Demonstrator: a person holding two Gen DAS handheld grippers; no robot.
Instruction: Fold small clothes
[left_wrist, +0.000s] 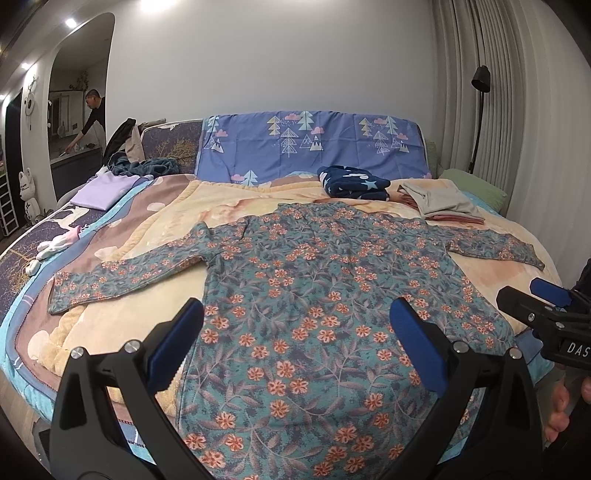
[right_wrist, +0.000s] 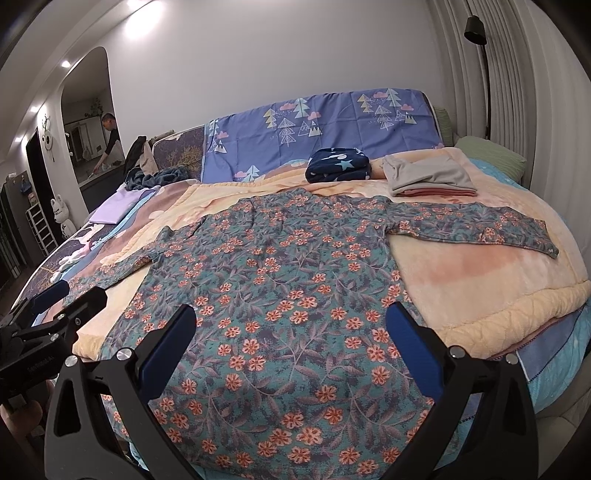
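Note:
A teal long-sleeved top with orange flowers lies spread flat on the bed, both sleeves stretched outward and its hem hanging toward me. My left gripper hovers open above the lower part of the top, nothing between its blue pads. My right gripper is also open over the same lower part, slightly to the right. Each gripper shows at the edge of the other's view: the right gripper and the left gripper.
Folded clothes sit near the headboard: a navy star-print piece, a grey and pink stack, a lilac piece at the left. Small socks lie on the left edge. A floor lamp stands right. A person is far off in the doorway.

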